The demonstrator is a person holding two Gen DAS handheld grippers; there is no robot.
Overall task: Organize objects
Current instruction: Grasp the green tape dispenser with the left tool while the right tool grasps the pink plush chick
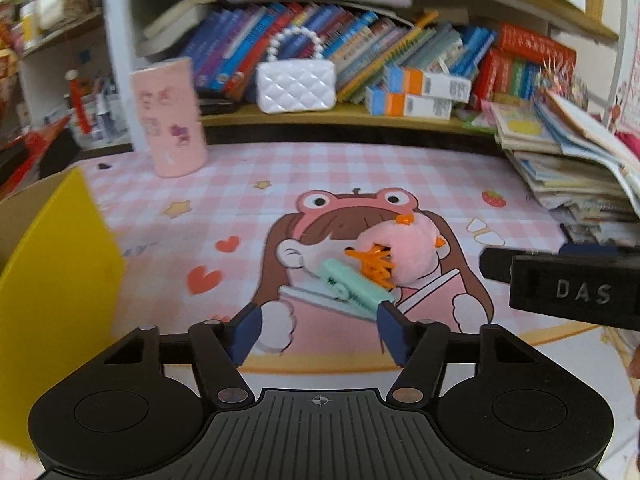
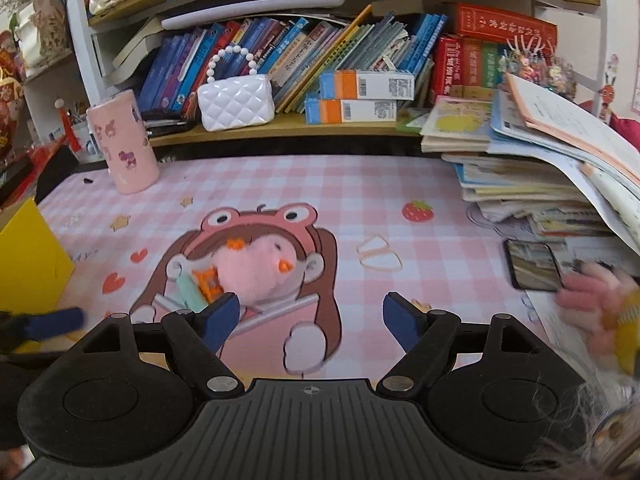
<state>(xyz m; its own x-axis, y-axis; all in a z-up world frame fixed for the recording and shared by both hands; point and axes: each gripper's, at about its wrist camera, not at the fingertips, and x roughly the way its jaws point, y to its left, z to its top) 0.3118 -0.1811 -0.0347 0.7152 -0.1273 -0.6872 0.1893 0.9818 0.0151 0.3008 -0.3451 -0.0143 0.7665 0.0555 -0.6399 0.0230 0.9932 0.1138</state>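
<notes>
A pink plush toy (image 1: 400, 252) (image 2: 256, 272) lies on the pink checked desk mat (image 1: 360, 168), with an orange claw clip (image 1: 374, 266) (image 2: 206, 280) and a mint green clip (image 1: 348, 284) (image 2: 188, 288) against its left side. My left gripper (image 1: 319, 328) stands open just short of them, and the green clip's end lies right by its right fingertip. Nothing sits between its pads. My right gripper (image 2: 312, 316) is open too, with only mat between its fingers. The plush lies just beyond its left fingertip.
A yellow box (image 1: 52, 280) (image 2: 28, 256) stands at the left edge. A pink cup (image 1: 170, 116) sits at the back left and a white quilted purse (image 1: 296, 84) on the bookshelf. Stacked books (image 2: 520, 168), a phone (image 2: 532, 264) and a pink-and-yellow plush (image 2: 600, 304) crowd the right side.
</notes>
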